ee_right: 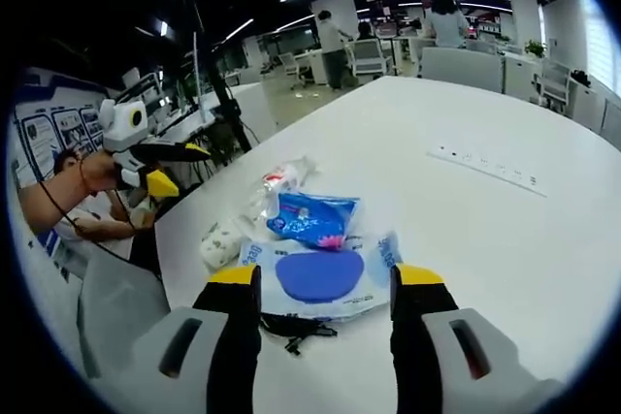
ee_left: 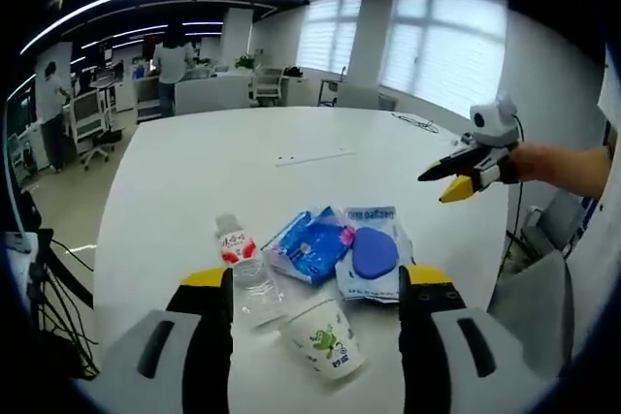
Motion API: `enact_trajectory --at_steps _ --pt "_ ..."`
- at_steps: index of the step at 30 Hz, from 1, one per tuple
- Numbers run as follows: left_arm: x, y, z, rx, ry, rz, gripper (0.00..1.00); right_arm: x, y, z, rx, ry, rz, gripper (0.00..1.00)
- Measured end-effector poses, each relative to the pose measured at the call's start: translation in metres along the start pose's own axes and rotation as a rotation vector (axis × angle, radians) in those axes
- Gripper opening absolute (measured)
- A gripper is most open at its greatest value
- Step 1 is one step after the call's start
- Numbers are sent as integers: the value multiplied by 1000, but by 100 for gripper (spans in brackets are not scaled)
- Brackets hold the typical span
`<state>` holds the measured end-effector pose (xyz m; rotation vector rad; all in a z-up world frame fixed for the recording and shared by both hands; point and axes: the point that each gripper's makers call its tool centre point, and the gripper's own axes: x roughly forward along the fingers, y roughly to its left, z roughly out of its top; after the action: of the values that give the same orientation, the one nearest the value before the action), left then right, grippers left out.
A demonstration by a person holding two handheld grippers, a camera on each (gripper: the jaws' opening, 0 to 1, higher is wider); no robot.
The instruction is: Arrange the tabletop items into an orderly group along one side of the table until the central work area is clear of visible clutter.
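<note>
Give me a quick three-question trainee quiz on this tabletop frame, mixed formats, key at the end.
1. True or false: the water bottle stands upright.
2. What lies nearest the left gripper, between its jaws? A) paper cup B) blue snack bag C) black cable
3. Fill in: the clear package in front of the right gripper holds a round ____ item.

Key: 1 false, it lies on its side on the white table. 2 A. 3 blue.
</note>
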<state>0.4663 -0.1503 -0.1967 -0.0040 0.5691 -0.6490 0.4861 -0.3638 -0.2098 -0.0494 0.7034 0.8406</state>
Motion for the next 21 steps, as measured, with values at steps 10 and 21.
enact_trajectory --at_steps 10,21 --pt "13 3 1 -11 2 -2 65 13 -4 4 0 2 0 50" --pt "28 6 1 -25 5 2 58 26 -7 5 6 4 6 49"
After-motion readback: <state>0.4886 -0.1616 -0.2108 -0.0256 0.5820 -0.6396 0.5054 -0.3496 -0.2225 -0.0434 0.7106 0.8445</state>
